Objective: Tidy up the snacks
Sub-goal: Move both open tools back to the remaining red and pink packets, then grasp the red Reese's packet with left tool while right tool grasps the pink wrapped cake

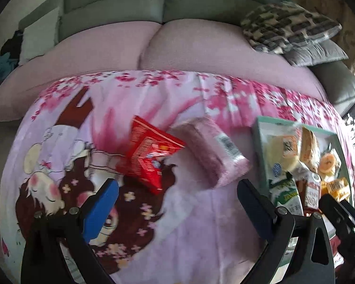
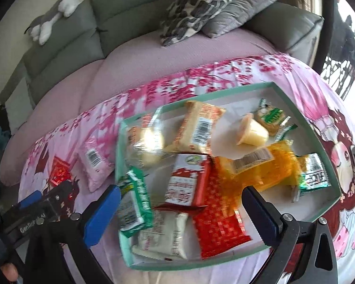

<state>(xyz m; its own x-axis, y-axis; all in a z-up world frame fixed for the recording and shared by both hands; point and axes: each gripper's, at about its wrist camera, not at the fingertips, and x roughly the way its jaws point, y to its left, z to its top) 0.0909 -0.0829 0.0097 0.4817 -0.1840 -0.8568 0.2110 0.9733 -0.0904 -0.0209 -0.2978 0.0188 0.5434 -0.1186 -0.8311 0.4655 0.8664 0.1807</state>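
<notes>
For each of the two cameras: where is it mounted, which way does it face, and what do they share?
Left wrist: on the left gripper, facing the sofa over the red packet and pink packet; its open fingers show.
Right wrist: on the right gripper, above the snack tray; open fingers show.
Shared: both packets, tray, patterned cushion.

Soft daylight from the blown-out right edge; motion blur; strong fisheye bending.

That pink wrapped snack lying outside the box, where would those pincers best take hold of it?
Probably across its narrow width near the middle, coming down from above. The pink packet lies flat on the cloth, long and soft, with both long sides free; the red packet only crowds one end. The open left gripper is nearest.
</notes>
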